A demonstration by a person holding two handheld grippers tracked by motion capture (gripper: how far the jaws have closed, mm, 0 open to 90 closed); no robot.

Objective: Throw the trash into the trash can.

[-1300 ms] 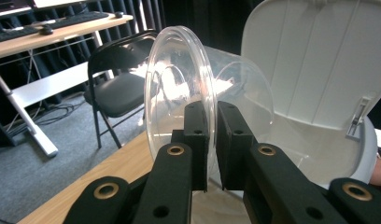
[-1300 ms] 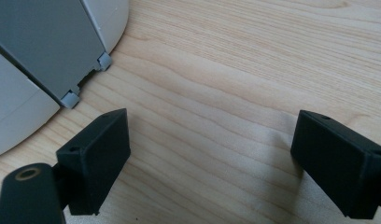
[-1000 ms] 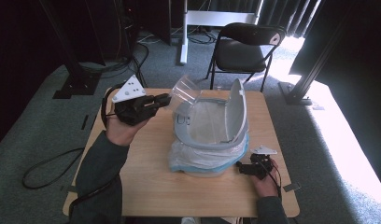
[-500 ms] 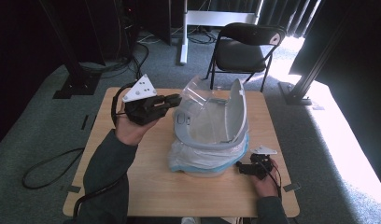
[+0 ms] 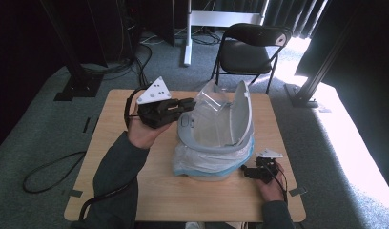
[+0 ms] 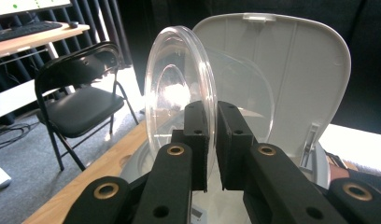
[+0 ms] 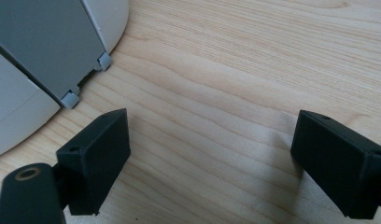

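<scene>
Clearly, at centre left of the high view the left gripper (image 5: 187, 106) is clenched on the rim of a clear plastic lid (image 5: 210, 101), held upright over the open white bin (image 5: 216, 143); lowering it level would seat it best. At lower right, the right gripper (image 5: 248, 172) rests released on the table (image 5: 107, 162). No legible writing.

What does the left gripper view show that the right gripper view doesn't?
Left gripper view: the left hand-held gripper pinching a clear plastic lid on edge, the bin's raised grey lid behind it, and a black folding chair. Right gripper view: the right hand-held gripper with jaws wide apart over bare wood. Both: the wooden table and the grey bin.
</scene>
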